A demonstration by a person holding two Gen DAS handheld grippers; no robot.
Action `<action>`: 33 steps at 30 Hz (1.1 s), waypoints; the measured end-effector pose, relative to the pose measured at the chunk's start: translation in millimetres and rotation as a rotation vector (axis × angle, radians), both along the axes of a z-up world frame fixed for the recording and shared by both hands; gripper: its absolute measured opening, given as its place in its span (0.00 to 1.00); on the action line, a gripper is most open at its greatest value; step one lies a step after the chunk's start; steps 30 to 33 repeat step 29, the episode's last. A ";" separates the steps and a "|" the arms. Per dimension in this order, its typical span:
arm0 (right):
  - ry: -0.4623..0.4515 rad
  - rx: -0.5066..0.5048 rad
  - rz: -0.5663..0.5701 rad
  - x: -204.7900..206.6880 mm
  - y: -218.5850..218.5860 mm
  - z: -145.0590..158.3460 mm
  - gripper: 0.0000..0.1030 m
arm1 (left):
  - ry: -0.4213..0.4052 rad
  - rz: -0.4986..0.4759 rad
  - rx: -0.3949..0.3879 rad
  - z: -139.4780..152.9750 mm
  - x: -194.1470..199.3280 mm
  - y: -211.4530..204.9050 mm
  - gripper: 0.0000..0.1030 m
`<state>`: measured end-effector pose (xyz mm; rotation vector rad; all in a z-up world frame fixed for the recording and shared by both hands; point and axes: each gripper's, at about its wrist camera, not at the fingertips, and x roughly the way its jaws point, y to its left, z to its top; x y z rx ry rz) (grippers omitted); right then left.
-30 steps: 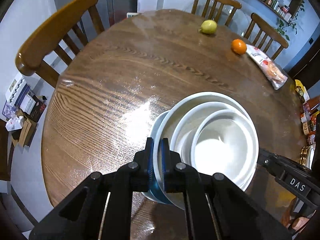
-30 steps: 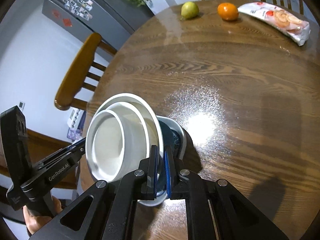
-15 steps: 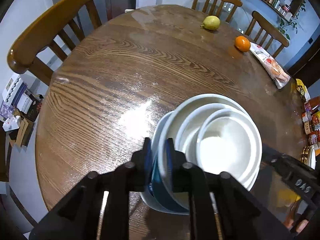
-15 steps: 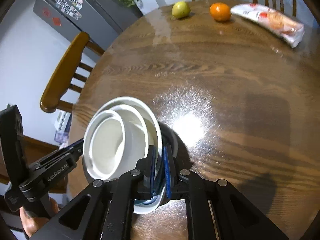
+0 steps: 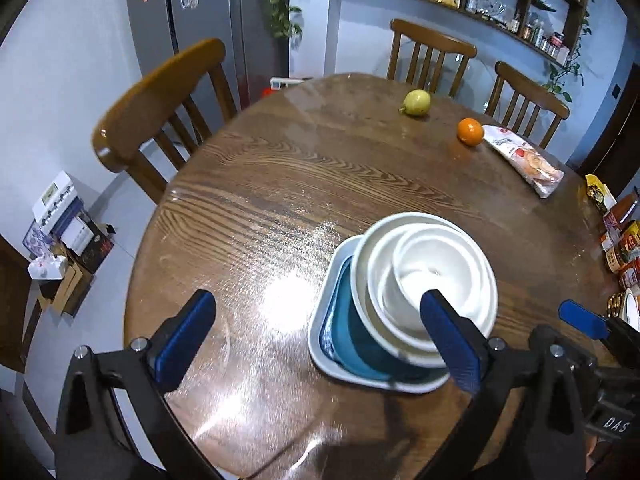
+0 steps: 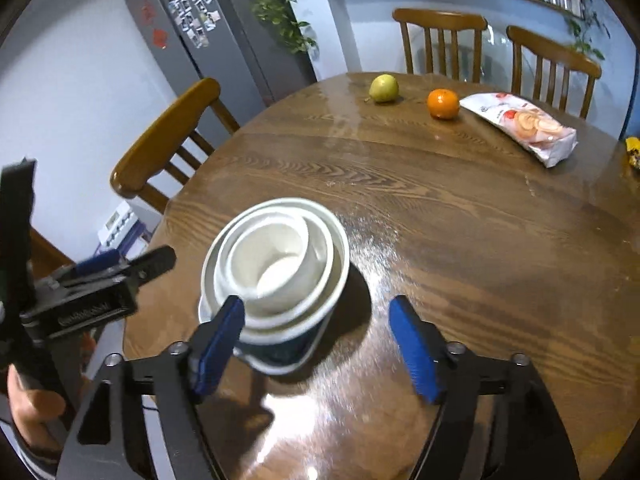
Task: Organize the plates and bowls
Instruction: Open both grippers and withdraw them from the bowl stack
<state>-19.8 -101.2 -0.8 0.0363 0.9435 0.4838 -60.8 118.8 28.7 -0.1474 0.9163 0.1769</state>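
Observation:
A stack of nested white bowls [image 5: 432, 280] sits in a blue bowl [image 5: 356, 344] on a square white plate [image 5: 324, 320], near the front edge of the round wooden table [image 5: 280, 184]. The stack also shows in the right wrist view [image 6: 276, 268]. My left gripper [image 5: 316, 332] is open and empty, drawn back, its right finger in front of the stack. My right gripper [image 6: 316, 340] is open and empty, just behind the stack's right side. The right gripper shows at the left view's right edge [image 5: 580, 324], the left gripper at the right view's left edge [image 6: 92, 280].
A pear [image 5: 417, 102], an orange [image 5: 471, 131] and a snack packet [image 5: 524, 158] lie at the table's far side. Wooden chairs [image 5: 160, 96] stand around the table. Packets and jars [image 5: 620, 240] crowd the right edge. A fridge [image 6: 216, 40] stands behind.
Both grippers were shut on the rim of the dish stack; both have let go, opened wide and pulled back and up. The stack now rests on the table.

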 end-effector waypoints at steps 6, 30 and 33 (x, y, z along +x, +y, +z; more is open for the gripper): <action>0.005 -0.011 0.019 -23.7 -5.5 -3.8 0.84 | 0.016 -0.021 0.000 4.4 -21.9 -14.3 0.99; 0.025 -0.063 0.130 -55.2 18.2 -16.3 0.84 | 0.024 0.020 0.040 -1.7 -61.1 -27.0 0.99; 0.025 -0.063 0.130 -55.2 18.2 -16.3 0.84 | 0.024 0.020 0.040 -1.7 -61.1 -27.0 0.99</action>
